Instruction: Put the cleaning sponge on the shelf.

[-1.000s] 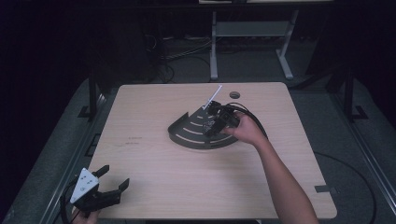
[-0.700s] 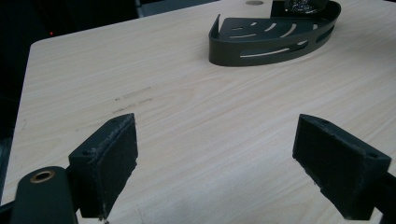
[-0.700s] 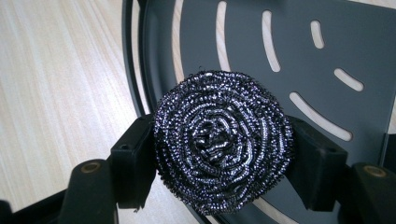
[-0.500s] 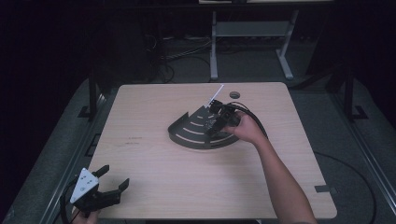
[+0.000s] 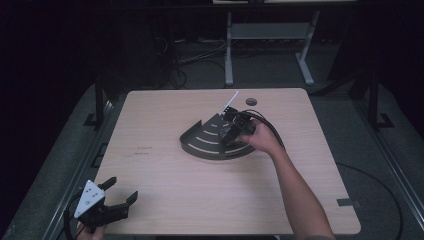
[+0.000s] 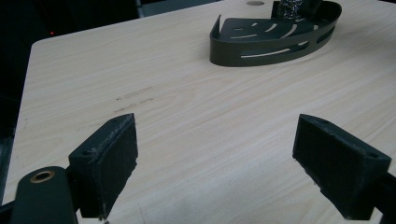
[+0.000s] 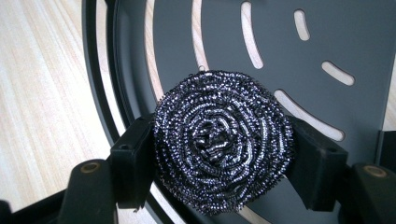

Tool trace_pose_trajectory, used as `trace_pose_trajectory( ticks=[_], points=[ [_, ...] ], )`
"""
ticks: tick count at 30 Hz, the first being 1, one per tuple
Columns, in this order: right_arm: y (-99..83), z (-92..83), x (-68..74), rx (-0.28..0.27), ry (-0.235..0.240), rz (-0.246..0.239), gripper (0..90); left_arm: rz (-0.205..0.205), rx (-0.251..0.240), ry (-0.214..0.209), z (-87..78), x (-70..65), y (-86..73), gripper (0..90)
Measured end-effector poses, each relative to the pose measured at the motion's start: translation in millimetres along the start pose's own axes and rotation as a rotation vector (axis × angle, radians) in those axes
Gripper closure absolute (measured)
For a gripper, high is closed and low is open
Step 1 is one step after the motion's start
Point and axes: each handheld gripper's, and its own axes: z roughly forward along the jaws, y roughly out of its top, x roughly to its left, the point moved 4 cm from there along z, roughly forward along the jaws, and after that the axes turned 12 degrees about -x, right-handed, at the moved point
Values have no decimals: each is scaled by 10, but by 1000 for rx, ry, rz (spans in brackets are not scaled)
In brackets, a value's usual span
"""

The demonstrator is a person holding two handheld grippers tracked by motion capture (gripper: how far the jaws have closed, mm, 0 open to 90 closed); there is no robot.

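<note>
Over the dark slotted corner tray (image 5: 210,145), near the table's (image 5: 165,185) far middle, I've got the right gripper (image 5: 231,131) w/ its jaws pinching a steel scouring pad (image 7: 223,144), one pad of the jaws on each side of the coil. From the right gripper view the scourer sits above the tray floor (image 7: 299,60), inside the curved rim; can't tell if it's touching the floor yet or hanging just clear. My read: this is the set-down step, so I'd go straight down, no sideways drag, since the wire coil could snag a slot edge and tug the tray along. Wait till the scourer rests flat, then spread the jaws slow & even so neither pad hooks a strand and lifts it back out. It's springy stuff, so expect it to puff out a bit on release. Then back out upward, clear of the rim, and mind the trailing cable. Left gripper (image 5: 102,202) is well apart at the near left corner, jaws spread wide on nothing (image 6: 205,158); I'd leave it parked unless the tray starts sliding, then brace the rim (image 6: 261,46).
</note>
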Motion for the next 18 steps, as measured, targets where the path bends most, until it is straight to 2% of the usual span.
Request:
trace_pose_trajectory(
  ticks=[14, 16, 18],
  points=[
    [-32, 125, -64, 21, -15, 25, 314, -2, 2, 0, 4, -2, -3, 133],
    [-37, 156, -61, 28, -20, 24, 314, -2, 2, -1, 3, -2, -3, 133],
    [-53, 217, -48, 60, -34, 8, 314, -4, 3, -1, 1, 1, -4, 133]
  ],
)
